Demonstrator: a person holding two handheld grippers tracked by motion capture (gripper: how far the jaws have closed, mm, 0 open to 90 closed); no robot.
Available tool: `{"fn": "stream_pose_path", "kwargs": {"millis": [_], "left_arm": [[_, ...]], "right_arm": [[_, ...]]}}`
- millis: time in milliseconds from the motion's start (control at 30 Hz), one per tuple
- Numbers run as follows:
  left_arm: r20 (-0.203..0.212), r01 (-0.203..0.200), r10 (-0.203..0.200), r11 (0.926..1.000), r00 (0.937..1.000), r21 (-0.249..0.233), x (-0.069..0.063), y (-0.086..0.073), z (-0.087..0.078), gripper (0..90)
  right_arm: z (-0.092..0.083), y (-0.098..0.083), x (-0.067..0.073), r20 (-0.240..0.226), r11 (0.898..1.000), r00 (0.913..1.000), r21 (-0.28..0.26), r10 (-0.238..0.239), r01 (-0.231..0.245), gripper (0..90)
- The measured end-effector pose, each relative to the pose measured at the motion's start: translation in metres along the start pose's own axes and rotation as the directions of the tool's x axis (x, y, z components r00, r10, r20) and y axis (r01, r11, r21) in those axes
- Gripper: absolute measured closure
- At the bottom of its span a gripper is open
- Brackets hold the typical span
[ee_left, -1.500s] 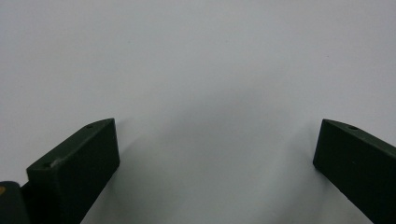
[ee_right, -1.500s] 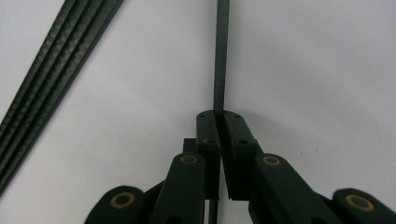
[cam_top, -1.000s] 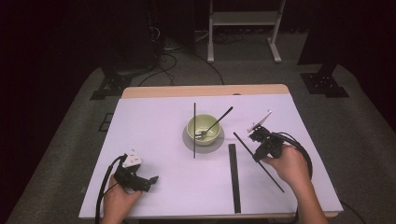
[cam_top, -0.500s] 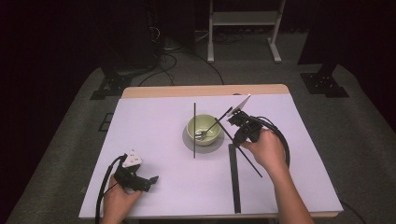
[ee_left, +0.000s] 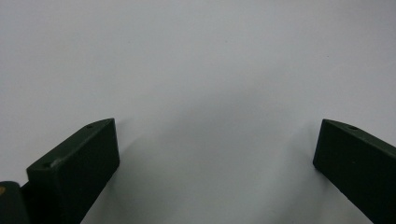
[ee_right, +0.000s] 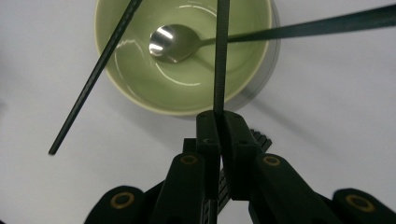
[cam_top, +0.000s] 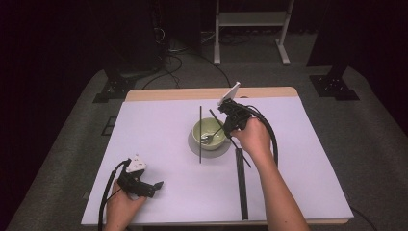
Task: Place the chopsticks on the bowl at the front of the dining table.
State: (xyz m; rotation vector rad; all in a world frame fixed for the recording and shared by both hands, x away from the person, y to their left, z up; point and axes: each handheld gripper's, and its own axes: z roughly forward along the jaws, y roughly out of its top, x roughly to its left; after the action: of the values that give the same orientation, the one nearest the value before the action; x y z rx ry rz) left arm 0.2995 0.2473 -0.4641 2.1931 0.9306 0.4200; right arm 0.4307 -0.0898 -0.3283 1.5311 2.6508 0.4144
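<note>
Pale green bowl (cam_top: 210, 134) sits mid-bench on the white bench (cam_top: 159, 130), spoon (cam_top: 215, 135) lying inside it. High view: your right tongs (cam_top: 232, 119) hover at the bowl's right rim, clamped on a thin black rod (cam_top: 230, 137) that slants from above the bowl down past your right hand (cam_top: 253, 138). A second black rod (cam_top: 200, 134) lies straight, leaning across the bowl's left edge. A flat black strip (cam_top: 241, 183) lies on the bench nearer you, well apart from the bowl. Your left tongs (cam_top: 149, 187) rest low near the front-left edge, far from everything.

Left gripper view: left tongs wide, nothing between them, bare bench (ee_left: 196, 70) ahead.

Right gripper view: right tongs (ee_right: 219, 128) pinched tight on the held rod (ee_right: 221, 56), which runs out over the bowl (ee_right: 140, 84). The spoon (ee_right: 169, 43) bowl-end rests inside, its handle heading off right. The other rod (ee_right: 93, 79) crosses the left rim.

Risks: the grip is a thin pinch on a long rod, so it may pivot or slip if you swing fast. The far end could knock the spoon handle and flip it out, or nudge the bowl. The loose rod on the rim looks easily dislodged; clip it and it rolls off. Lower slowly, keep the tip inside the rim.
</note>
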Motion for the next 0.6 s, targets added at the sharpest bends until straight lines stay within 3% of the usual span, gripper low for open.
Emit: {"fn": "stream_pose_path", "kwargs": {"millis": [600], "left_arm": [[0.001, 0.002, -0.002, 1.0000, 1.0000, -0.001, 0.000, 0.000, 0.000, 0.0]], "right_arm": [[0.022, 0.043, -0.009, 0.004, 0.998, 0.9989, 0.033, 0.046, -0.046, 85.8]]}}
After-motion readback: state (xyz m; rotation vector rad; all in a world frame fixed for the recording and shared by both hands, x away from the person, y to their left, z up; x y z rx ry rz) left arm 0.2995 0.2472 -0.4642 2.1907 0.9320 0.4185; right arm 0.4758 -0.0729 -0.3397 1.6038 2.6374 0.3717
